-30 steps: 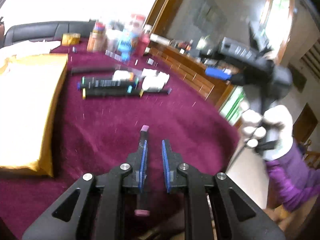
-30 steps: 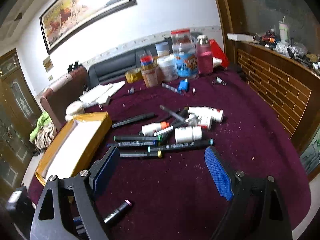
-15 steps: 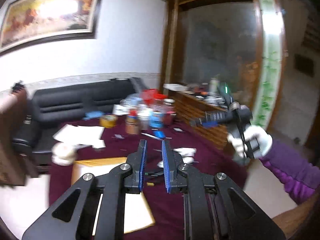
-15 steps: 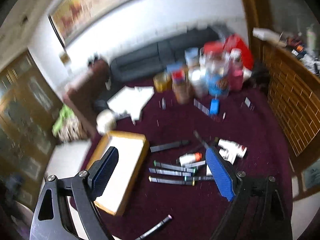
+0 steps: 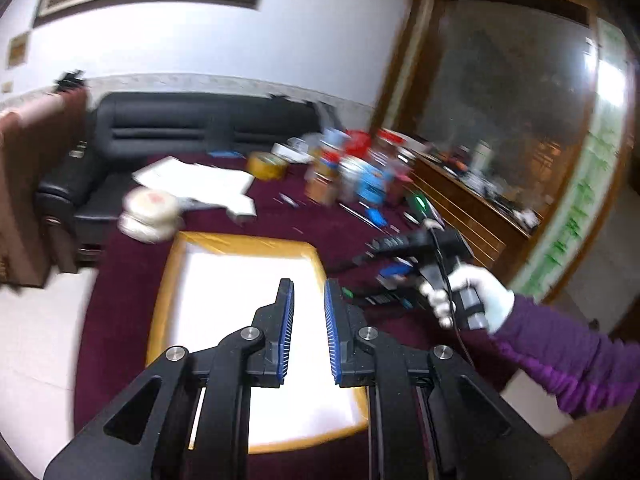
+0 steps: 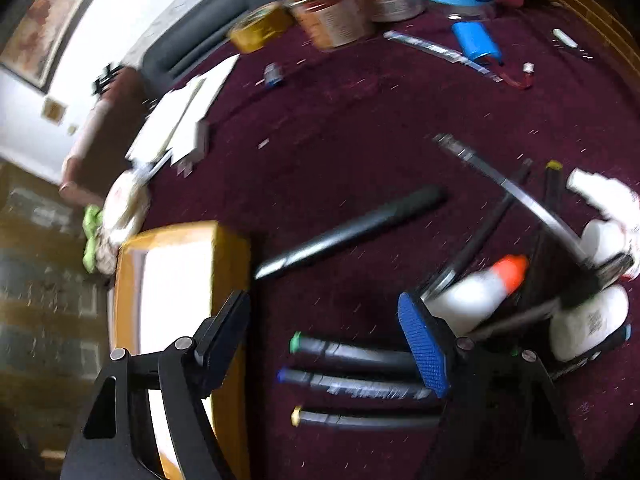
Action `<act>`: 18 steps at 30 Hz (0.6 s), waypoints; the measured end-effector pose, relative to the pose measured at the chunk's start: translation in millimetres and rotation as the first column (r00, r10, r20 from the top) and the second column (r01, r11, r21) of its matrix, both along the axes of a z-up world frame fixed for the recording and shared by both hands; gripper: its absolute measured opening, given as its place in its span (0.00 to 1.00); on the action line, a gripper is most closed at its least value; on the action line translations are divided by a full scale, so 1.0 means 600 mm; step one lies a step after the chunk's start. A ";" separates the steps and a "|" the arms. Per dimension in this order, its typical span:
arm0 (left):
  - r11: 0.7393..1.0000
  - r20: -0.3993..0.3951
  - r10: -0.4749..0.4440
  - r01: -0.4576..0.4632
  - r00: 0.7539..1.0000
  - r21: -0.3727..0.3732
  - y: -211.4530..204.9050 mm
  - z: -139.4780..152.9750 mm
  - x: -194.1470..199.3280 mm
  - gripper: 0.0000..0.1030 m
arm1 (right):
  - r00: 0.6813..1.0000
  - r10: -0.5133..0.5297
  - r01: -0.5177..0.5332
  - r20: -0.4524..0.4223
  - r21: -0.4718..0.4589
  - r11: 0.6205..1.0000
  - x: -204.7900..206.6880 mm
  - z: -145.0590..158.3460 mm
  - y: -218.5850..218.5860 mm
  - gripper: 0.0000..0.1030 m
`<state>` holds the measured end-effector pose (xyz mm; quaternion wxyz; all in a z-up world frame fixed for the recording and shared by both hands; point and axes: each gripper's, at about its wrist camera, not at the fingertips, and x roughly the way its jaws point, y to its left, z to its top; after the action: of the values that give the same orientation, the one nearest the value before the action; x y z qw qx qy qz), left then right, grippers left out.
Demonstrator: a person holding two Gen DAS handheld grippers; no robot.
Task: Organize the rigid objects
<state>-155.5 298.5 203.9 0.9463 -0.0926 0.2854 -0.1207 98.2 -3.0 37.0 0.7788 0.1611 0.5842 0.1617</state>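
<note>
The left tongs (image 5: pixel 309 322) are hanging over the yellow-rimmed tray (image 5: pixel 240 246), nearly closed on nothing. The right tongs (image 6: pixel 324 336) are closing over the maroon worktop (image 6: pixel 360 128) with nothing gripped; three capped markers (image 6: pixel 352 384) are lying side by side between the pads, just beside the tray. A long black pen (image 6: pixel 348 232) is lying apart. A glue bottle (image 6: pixel 476 292), white bottles and crossed pens are crowding the right finger (image 6: pixel 424 348). Jars (image 6: pixel 340 12), tape and papers are blurring behind; the markers' far ends are hidden.
</note>
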 end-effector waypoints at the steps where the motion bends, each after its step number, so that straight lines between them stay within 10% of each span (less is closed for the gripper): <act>1: 1.000 -0.008 -0.012 0.012 1.000 -0.005 -0.009 -0.016 -0.002 0.12 | 0.999 0.027 -0.027 0.024 -0.016 1.000 -0.018 0.007 0.002 0.70; 9: 0.942 -0.018 -0.291 0.283 0.956 -0.180 -0.119 -0.106 -0.004 0.12 | 0.991 0.057 -0.047 0.120 -0.088 0.995 -0.048 0.039 -0.030 0.70; 18: 0.933 -0.033 -0.243 0.224 0.970 -0.280 -0.120 -0.130 -0.006 0.12 | 1.000 0.003 -0.002 0.003 -0.063 0.998 0.036 -0.014 -0.010 0.70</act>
<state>-159.1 226.5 125.9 0.8932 -0.1921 0.3063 -0.2675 120.1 -9.2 28.5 0.7841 0.1356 0.5881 0.1445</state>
